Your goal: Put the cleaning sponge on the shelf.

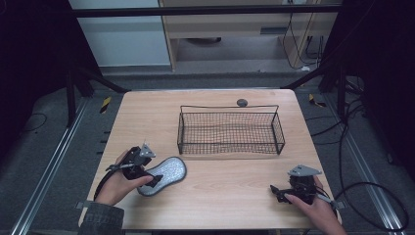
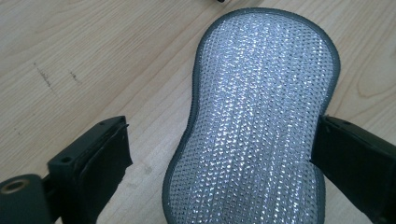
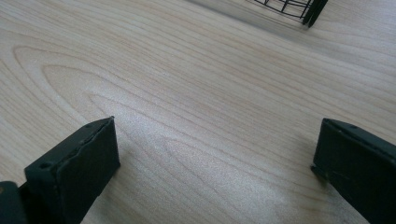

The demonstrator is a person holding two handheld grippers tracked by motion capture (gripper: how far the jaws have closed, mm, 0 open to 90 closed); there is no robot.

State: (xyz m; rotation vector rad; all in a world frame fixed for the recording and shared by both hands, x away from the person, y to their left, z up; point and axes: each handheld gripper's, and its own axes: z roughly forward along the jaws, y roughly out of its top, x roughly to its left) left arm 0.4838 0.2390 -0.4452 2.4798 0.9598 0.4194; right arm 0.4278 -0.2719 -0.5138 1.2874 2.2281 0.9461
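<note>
Left gripper (image 2: 219, 154) jaws spread astride one silver scrubbing pad (image 2: 261, 121), right gripper (image 3: 217, 154) spread over bare table (image 3: 196, 93); one wire basket (image 1: 229, 128) far.

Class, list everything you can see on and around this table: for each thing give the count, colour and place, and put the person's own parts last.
Table: one, light wood, centre.
Wire basket: one, black, empty, far middle of table.
Scrubbing pad: one, silvery with grey edge, flat on the table's near left, between the left jaws.
Round knob: one, dark, far table edge.
Left gripper: one, black, open, in left hand.
Right gripper: one, black, open, in right hand.
</note>
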